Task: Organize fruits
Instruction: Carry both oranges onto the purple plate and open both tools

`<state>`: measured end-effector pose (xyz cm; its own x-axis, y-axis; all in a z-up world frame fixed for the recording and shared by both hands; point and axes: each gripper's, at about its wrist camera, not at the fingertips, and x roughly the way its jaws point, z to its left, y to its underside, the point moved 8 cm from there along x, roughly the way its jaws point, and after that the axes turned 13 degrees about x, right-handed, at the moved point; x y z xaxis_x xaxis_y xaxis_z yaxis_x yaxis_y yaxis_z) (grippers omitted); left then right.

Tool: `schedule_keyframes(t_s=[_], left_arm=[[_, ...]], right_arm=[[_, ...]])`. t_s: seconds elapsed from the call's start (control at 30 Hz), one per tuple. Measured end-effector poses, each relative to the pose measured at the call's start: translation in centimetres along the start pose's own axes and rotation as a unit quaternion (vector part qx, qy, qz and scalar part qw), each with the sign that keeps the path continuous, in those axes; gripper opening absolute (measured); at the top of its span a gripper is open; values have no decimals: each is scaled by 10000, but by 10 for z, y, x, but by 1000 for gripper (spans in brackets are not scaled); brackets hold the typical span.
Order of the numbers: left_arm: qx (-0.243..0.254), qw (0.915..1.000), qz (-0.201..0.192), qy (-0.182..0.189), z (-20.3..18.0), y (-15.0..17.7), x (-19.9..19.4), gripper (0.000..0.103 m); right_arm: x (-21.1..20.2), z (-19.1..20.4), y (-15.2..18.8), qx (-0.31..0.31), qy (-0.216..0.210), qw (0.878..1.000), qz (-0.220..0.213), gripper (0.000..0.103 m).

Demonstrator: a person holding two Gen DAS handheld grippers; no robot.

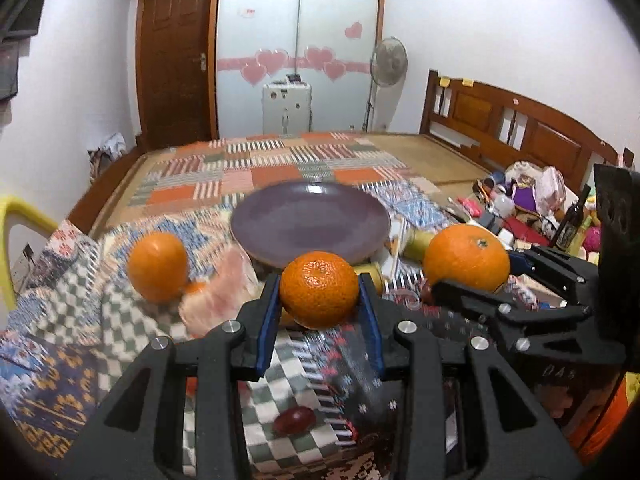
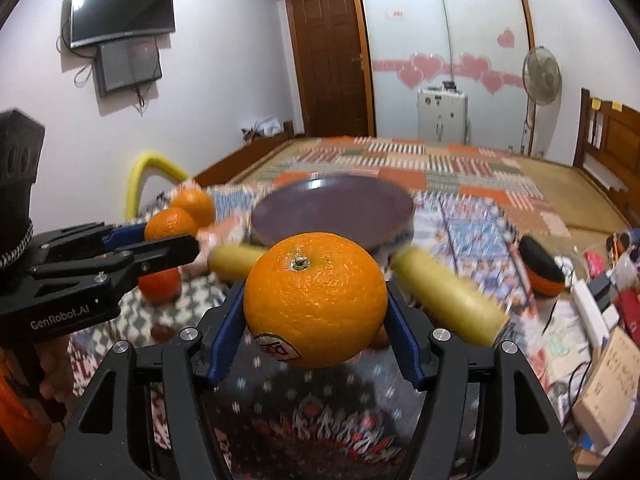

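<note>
Left tongs point(image 1: 319, 300) grip a mandarin point(image 1: 319, 289), right tongs point(image 2: 314, 316) a large orange point(image 2: 315, 299), both lifted at frame centre, likely bound for the purple plate point(image 1: 310, 222) behind.

Only clear text is "GenRobot.AI", white letters on the side of the black plastic left gripper point(image 2: 192, 240). The big orange's point(image 2: 316, 300) oval sticker is cut off, unreadable.

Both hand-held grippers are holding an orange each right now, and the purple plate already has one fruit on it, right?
Not quite. The purple plate has no fruit on it; the left wrist view shows its inside bare. The rest holds: the left hand-held gripper grips a small orange, and the right hand-held gripper grips a large orange.
</note>
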<state>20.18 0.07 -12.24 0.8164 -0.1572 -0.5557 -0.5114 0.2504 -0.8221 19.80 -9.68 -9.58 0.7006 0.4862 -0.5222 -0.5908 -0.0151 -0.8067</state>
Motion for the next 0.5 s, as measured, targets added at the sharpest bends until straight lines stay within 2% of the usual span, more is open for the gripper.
schedule_keyframes(t_s=[0.2,0.5], left_arm=[[15,9994,-271,-206,16,-29,-11,37],[127,9979,-395,-493,37,-60,1,37]], right_arm=[[-7,-1,-38,-157,114,9989,-424,62],[6,-4,-75,-260,213,9972,-668,62]])
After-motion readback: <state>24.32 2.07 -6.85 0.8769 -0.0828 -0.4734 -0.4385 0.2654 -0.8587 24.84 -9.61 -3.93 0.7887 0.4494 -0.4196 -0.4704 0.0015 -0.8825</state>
